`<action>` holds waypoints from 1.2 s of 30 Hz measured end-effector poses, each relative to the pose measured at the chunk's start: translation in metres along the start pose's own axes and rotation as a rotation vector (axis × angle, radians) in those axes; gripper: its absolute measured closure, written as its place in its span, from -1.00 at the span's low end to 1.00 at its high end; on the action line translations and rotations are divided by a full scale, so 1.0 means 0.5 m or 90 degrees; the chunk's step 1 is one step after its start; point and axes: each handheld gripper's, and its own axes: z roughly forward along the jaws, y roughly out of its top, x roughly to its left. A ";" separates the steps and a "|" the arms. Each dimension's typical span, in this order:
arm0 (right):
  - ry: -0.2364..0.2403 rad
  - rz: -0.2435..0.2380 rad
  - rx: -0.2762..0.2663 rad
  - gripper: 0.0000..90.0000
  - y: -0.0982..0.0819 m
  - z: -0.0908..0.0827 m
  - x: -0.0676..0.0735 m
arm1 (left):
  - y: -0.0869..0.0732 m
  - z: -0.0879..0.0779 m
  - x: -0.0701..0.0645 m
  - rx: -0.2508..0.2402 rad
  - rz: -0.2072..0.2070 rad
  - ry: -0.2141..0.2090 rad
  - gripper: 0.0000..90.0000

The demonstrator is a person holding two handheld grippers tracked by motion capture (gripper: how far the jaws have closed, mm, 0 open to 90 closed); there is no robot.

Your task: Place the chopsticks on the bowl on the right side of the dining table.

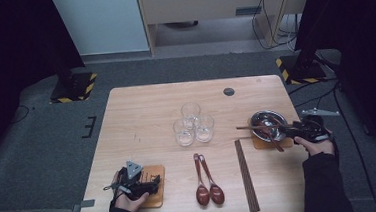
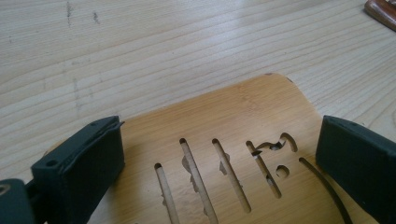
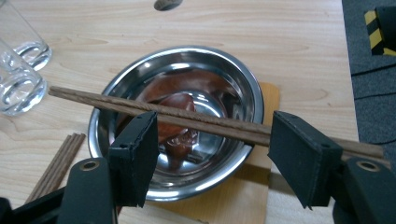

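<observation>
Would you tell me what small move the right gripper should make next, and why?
Probably draw the right gripper back from the steel bowl. Its jaws stand open, and the pair of chopsticks seems to rest across the bowl's rim, the spoon lying inside, so nothing looks held. The second pair of chopsticks waits on the table.

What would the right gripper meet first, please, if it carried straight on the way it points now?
Probably the pair of chopsticks lying across the steel bowl, between the right gripper's open jaws; depth is uncertain.
</observation>
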 end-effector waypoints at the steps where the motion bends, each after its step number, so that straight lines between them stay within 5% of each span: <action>1: 0.000 -0.001 0.003 -0.27 -0.001 0.001 -0.002 | 0.000 0.000 0.000 0.000 0.001 0.000 -0.99; 36: -0.003 -0.006 0.019 -0.31 -0.004 0.018 -0.006 | 0.000 0.000 0.000 0.000 0.000 0.000 -0.99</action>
